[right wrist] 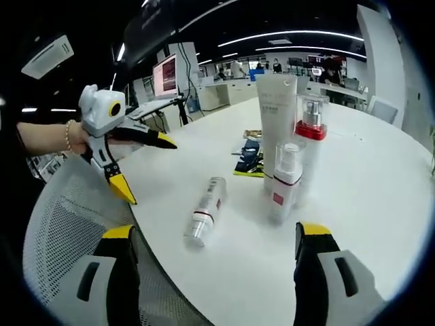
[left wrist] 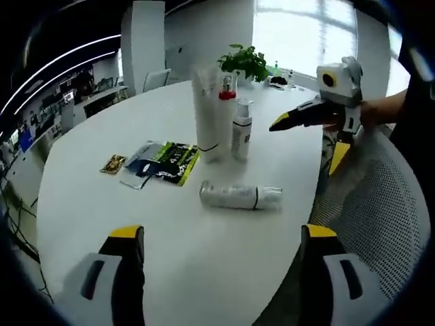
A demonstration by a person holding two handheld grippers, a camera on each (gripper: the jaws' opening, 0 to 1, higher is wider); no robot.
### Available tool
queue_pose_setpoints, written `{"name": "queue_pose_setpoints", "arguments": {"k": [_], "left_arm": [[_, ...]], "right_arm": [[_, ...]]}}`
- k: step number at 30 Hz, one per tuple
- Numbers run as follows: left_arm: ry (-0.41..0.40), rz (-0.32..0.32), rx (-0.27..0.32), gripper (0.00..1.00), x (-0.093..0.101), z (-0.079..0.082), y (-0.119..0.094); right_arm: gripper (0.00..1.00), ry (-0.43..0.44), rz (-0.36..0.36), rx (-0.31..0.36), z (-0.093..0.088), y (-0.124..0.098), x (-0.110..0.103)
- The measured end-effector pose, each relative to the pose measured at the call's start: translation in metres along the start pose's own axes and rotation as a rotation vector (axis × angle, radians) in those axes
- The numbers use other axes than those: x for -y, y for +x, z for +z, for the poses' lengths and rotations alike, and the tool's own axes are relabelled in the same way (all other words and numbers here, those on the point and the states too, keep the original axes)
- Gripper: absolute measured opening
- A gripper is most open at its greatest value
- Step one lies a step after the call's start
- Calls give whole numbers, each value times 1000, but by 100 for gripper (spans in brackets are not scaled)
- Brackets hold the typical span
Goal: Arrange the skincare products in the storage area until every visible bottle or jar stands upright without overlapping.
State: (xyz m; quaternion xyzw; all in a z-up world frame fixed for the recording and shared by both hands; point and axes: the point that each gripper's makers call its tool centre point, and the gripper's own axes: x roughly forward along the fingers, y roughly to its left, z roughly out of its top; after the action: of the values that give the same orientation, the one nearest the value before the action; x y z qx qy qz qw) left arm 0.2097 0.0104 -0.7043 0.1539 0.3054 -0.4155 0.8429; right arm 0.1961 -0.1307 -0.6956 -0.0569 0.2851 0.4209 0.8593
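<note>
While rising wide apart from the bottom of the left gripper view, left gripper (left wrist: 223, 246) hanging released over bare tabletop, gripping nothing, probably so as to keep a free approach to the fallen bottle ahead. Likewise in the right gripper view: right gripper (right wrist: 215, 246) standing parted and empty at the lower edge, jaws straddling the near rim of the white round table (right wrist: 380, 204).

Just beyond, lying on its side at lower centre of both views, fallen bottle (left wrist: 239, 196), apart from everything else and the one item breaking the upright rule; cap end pointing toward the right gripper's camera, so perhaps easiest to take from that side.

Farther up, standing together at centre: tall white tube (left wrist: 206, 112), red-collared pump bottle (left wrist: 227, 102) and short white bottle (left wrist: 241, 129), all upright and very close, possibly touching, though hard to judge through the fisheye. Grouping tightly like this leaving room beside them for the fallen one.

Left of that cluster, lying flat: sachets (left wrist: 162, 161), with one small gold packet (left wrist: 113, 164) a little apart.

Upper centre, at the far table edge: potted plant (left wrist: 245, 62). Mesh chair (left wrist: 380, 204) pressing in at right.
</note>
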Motion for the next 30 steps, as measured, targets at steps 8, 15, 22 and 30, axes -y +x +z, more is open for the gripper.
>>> {"name": "queue_pose_setpoints", "arguments": {"k": [8, 15, 22, 30], "left_arm": [[128, -87, -52, 80, 2, 14, 29], [180, -150, -56, 74, 4, 25, 56], [268, -234, -93, 70, 11, 25, 77], [346, -314, -141, 63, 13, 16, 86]], "right_arm": [[95, 32, -28, 18, 2, -4, 7], [95, 49, -46, 25, 1, -5, 12], [95, 61, -52, 20, 0, -4, 15], [95, 75, -58, 16, -3, -4, 18]]}}
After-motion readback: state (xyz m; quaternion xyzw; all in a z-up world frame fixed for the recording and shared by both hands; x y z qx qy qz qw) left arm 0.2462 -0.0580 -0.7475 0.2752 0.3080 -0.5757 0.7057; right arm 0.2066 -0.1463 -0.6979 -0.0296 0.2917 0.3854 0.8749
